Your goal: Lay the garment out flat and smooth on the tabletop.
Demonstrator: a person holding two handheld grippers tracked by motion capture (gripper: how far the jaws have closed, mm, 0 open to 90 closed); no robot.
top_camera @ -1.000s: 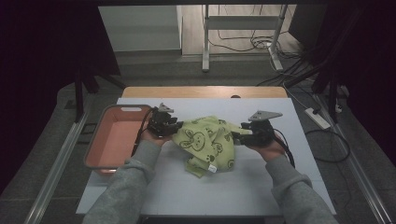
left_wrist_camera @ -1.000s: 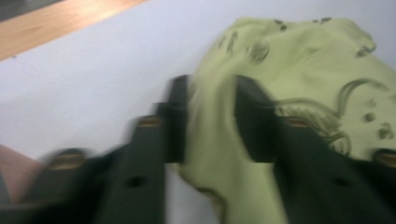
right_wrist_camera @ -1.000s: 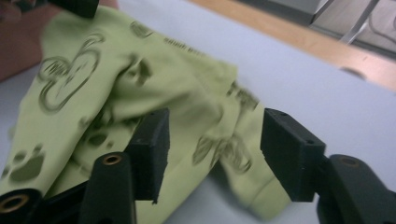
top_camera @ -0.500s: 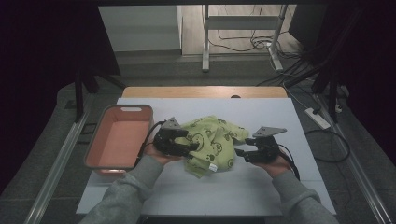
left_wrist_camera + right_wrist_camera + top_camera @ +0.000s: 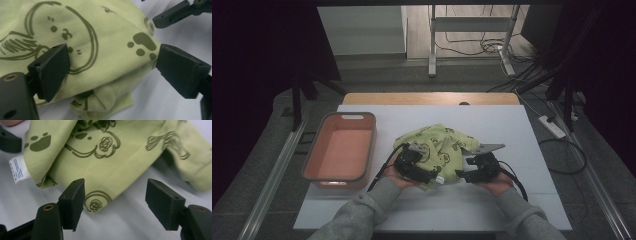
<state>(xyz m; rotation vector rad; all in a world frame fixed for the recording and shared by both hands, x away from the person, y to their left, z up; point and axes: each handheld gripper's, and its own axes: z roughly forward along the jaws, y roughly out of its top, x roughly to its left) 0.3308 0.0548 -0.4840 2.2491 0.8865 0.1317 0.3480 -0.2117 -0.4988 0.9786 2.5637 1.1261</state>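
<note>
The left gripper (image 5: 428,173) and right gripper (image 5: 463,175) had just been opening — both wide, holding nothing — beside the crumpled yellow-green printed cloth (image 5: 439,150).

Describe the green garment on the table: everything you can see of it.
The green garment is soft yellow-green knit fabric printed with dark olive cartoon outlines and paw prints, with a white care label at one edge. It lies crumpled and folded on the white table, right of the pink tub. Both tools stand open at its near edge, pads not pressing.
</note>
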